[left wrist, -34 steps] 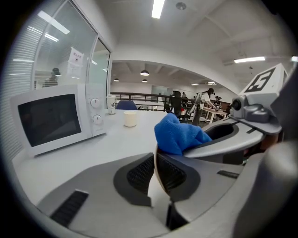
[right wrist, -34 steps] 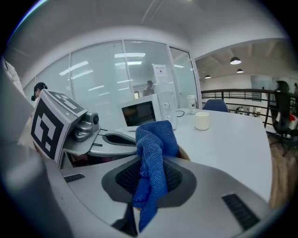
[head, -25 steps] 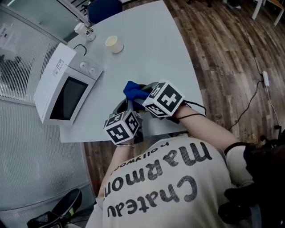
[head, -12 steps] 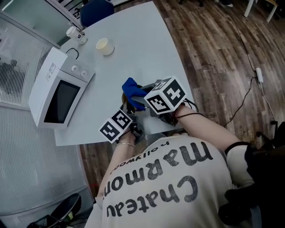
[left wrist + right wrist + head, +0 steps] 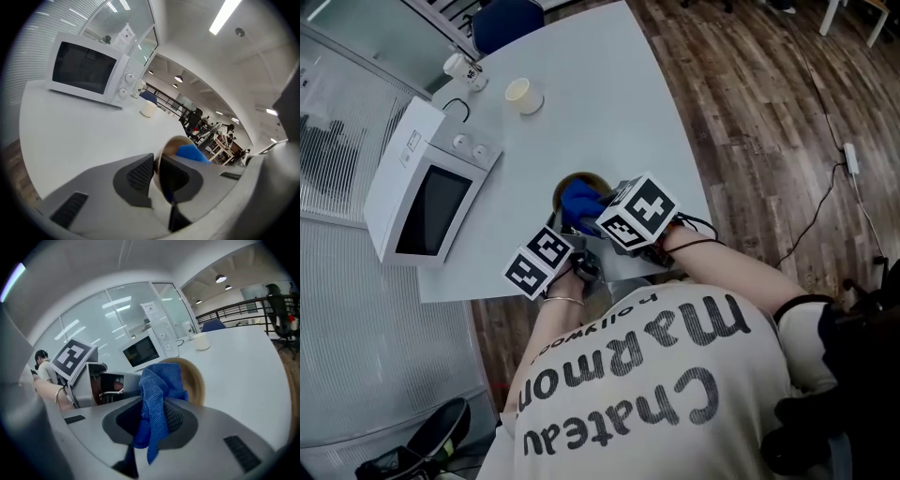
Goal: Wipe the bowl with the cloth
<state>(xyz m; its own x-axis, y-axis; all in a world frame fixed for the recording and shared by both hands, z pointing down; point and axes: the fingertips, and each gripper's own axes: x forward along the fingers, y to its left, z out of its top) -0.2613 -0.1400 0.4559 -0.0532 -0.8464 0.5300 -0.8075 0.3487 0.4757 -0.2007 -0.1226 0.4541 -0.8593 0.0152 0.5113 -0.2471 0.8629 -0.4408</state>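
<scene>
bowl (image 5: 196,380): tan, tilted | left gripper (image 5: 156,171): opening around its rim | right gripper (image 5: 157,422): clamps blue cloth (image 5: 160,380)

Shirt (image 5: 637,375) print, seen upside down: "Chateau Marmon", smaller "ollywoo" above.

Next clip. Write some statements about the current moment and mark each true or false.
The right gripper holds a blue cloth. True.
The bowl is inside the microwave. False: it is outside, over the table.
The left gripper is far from the bowl. False: the bowl's rim is between its jaws, which are opening.
A cup stands on the table near the microwave. True.
</scene>
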